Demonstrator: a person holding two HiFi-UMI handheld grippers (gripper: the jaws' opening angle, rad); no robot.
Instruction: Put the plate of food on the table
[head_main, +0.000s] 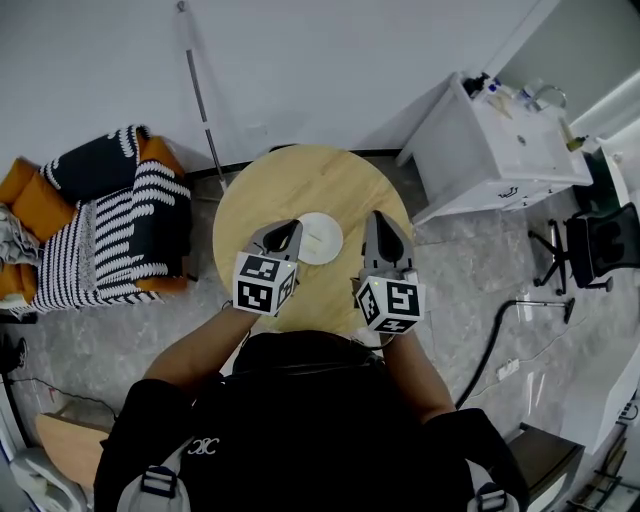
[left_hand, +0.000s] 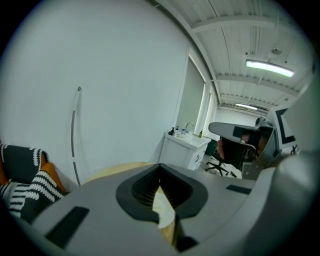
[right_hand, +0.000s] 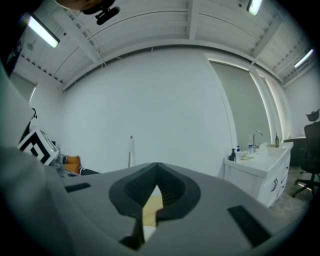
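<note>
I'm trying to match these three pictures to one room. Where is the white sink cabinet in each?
Head view: the white sink cabinet is at upper right, beyond the round wooden table.
Left gripper view: the cabinet is right of centre, against the wall.
Right gripper view: the cabinet is at far right, in the lower half.
Shared landmark: the thin pole leaning on the wall, left of the cabinet in all three.

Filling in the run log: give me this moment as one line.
plate: on round table | left gripper: shut, empty, beside plate's left edge | right gripper: shut, empty, right of plate
</note>
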